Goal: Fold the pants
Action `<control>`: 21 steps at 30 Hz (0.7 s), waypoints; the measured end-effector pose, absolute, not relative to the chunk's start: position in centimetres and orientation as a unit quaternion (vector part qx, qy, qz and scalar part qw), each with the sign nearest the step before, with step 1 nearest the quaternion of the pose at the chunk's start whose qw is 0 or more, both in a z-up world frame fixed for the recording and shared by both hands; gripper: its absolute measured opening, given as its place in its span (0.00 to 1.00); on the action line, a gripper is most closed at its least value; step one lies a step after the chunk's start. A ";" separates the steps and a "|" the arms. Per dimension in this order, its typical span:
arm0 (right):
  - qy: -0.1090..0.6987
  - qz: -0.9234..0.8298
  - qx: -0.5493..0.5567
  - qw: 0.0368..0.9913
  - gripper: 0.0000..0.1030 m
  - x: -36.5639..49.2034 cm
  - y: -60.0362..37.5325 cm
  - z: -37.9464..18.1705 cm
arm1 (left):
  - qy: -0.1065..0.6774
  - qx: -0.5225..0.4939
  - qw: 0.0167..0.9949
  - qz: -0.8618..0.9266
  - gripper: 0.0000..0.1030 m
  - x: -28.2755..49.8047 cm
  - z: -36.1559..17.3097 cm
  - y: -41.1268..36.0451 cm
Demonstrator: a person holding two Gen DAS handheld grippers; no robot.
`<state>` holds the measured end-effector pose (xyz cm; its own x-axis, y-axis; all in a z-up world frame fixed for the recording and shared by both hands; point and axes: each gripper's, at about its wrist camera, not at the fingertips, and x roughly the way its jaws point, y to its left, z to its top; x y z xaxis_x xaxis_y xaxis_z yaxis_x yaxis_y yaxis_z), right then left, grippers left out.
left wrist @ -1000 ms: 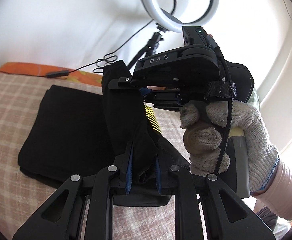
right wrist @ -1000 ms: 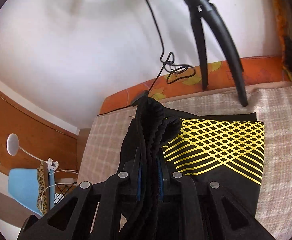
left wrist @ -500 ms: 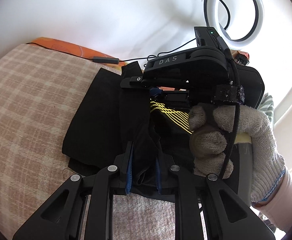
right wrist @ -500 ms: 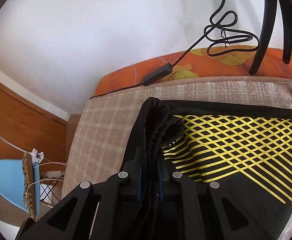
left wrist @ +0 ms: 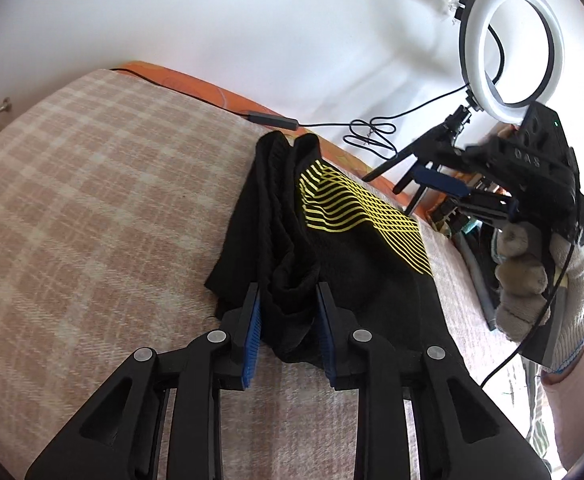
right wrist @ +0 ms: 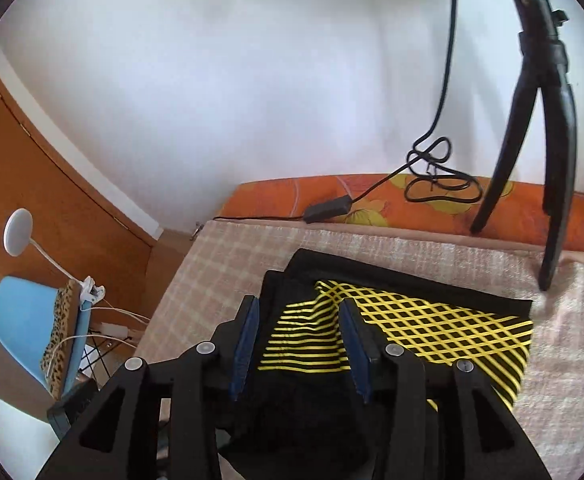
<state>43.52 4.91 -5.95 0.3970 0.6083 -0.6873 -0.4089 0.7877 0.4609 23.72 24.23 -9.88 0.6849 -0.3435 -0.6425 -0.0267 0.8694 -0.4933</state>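
Nearest, in the left wrist view: left gripper (left wrist: pixel 288 328), blue-padded fingers (left wrist: pixel 252 332) parted, a bunched fold of the black pants (left wrist: pixel 332 248) lying loose between them, cloth brushing the pads without being pinched. Beyond, pants spread in a rumpled heap on the checked blanket (left wrist: pixel 92 200) of the bed, yellow line pattern (left wrist: pixel 356 204) showing on the upper layer. Off to the side, lifted clear of the cloth: right gripper (left wrist: pixel 452 188) in a white knit-gloved hand (left wrist: pixel 532 276), fingers parted, nothing between them. Farther back, cable with inline switch (left wrist: pixel 272 120) along the orange floral bed edge (left wrist: pixel 196 84), then a lit ring light (left wrist: pixel 510 40) on a tripod against the white wall.

Likewise in the right wrist view: right gripper (right wrist: pixel 298 338) with fingers (right wrist: pixel 246 340) spread wide above the pants (right wrist: pixel 412 300), touching no cloth visibly. Past that, blanket (right wrist: pixel 220 264), orange edge (right wrist: pixel 276 200), coiled cable (right wrist: pixel 440 180), black tripod legs (right wrist: pixel 552 152). Far off at the side, wooden door (right wrist: pixel 52 184) and blue chair (right wrist: pixel 24 328).
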 end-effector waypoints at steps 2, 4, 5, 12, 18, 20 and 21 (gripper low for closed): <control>0.456 0.295 0.092 0.834 0.44 42.9 3.4 -6.3 | 0.386 -0.229 0.892 -0.061 0.25 23.5 -9.7 24.8; 0.459 0.280 0.070 0.840 0.44 42.6 2.0 -6.9 | 0.385 -0.215 0.897 -0.041 0.25 23.2 -9.3 25.3; 0.461 0.274 0.059 0.842 0.44 42.5 1.4 -7.3 | 0.383 -0.207 0.900 -0.034 0.25 23.3 -9.2 25.5; 0.462 0.230 -0.005 0.856 0.56 43.1 -0.5 -9.3 | 0.380 -0.139 0.911 -0.075 0.46 26.2 -6.2 22.7; 0.448 0.215 -0.001 0.868 0.56 43.7 -1.8 -9.8 | 0.379 -0.102 0.913 -0.110 0.46 31.4 -5.0 19.5; 0.450 0.213 -0.002 0.867 0.56 43.9 -1.9 -10.2 | 0.389 -0.076 0.914 -0.087 0.46 33.4 -5.5 18.7; 0.451 0.207 -0.008 0.868 0.56 44.0 -1.8 -10.4 | 0.398 -0.065 0.912 -0.072 0.46 34.5 -6.1 18.6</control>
